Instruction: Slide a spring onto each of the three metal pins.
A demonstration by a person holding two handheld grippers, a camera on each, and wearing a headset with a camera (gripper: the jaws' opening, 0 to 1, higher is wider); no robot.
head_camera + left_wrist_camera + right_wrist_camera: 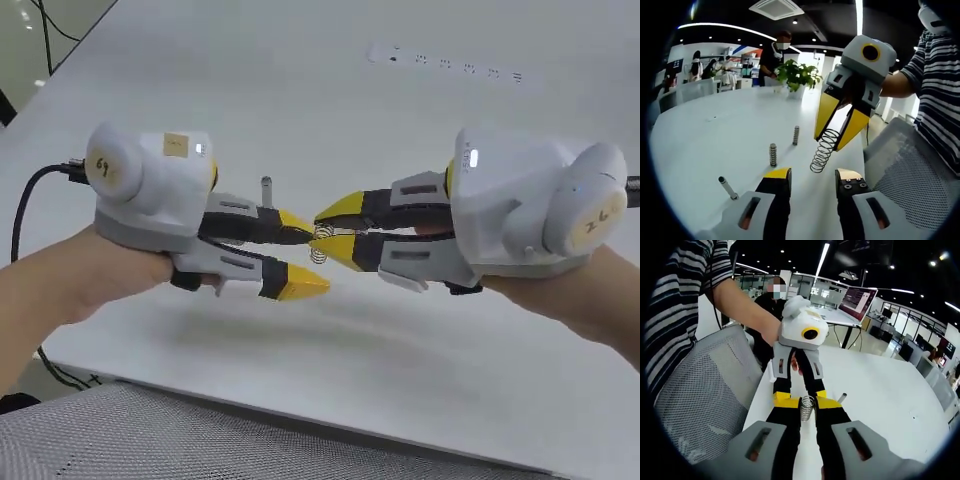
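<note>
Nearest you, the grey mesh chair back [150,435] crosses the bottom of the head view. Beyond it your two hands hold the grippers tip to tip above the white table [300,90]. Your right gripper [807,402] has its yellow-tipped jaws pinched onto one end of a coiled metal spring [808,408], which sticks out from them towards your left gripper [813,174]. The left gripper's jaws stand wide apart with nothing held. The spring's free end lies between their yellow tips, and you cannot tell whether it touches either one. In the head view the spring [321,246] sits in the air where the two sets of jaws meet, clear of the table. A bare silver metal pin [266,188] stands upright on the table just on the far side of the left gripper's jaws. In the left gripper view a nearer spring-wrapped pin [773,154] and a farther spring-wrapped pin [796,135] stand upright farther along the table, well apart from the held spring.
</note>
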